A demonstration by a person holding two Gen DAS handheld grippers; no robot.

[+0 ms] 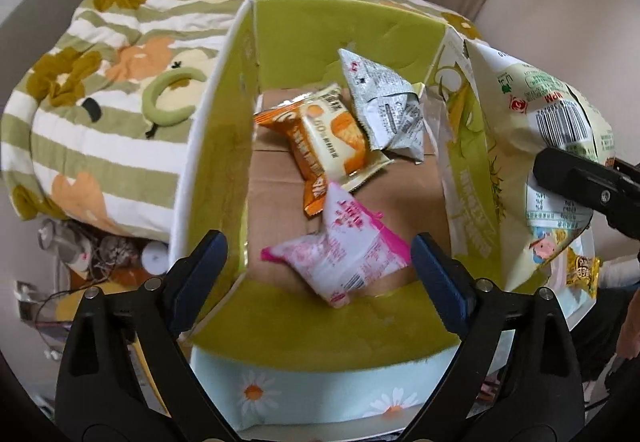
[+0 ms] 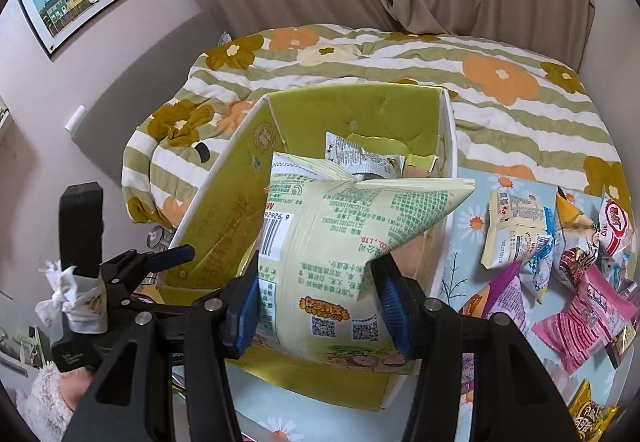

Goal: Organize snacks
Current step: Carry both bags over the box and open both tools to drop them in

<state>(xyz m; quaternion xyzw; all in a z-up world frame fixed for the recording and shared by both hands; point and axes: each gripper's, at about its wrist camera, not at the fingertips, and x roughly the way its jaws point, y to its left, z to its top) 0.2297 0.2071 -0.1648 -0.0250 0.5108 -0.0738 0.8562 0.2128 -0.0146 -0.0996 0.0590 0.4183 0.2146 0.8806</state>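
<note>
A cardboard box (image 1: pixel 208 113) with a green lining stands open on the bed. On its floor lie an orange-and-cream packet (image 1: pixel 332 137), a crumpled silver packet (image 1: pixel 384 109) and a pink-and-white packet (image 1: pixel 344 254). My left gripper (image 1: pixel 318 246) hangs open over the near end of the box, and the pink packet lies between its spread blue pads without being pressed. My right gripper (image 2: pixel 316 278) is shut on a large pale yellow-green snack bag (image 2: pixel 340 234), held above the box (image 2: pixel 224 177). The same bag (image 1: pixel 552 113) shows at the box's right wall.
Several loose snack packets (image 2: pixel 560 262) lie on a light blue daisy cloth (image 2: pixel 472 217) right of the box. A green-striped floral quilt (image 2: pixel 400 53) covers the bed behind. Beige curtains hang at the back. Cluttered small items (image 1: pixel 88 250) sit low on the left.
</note>
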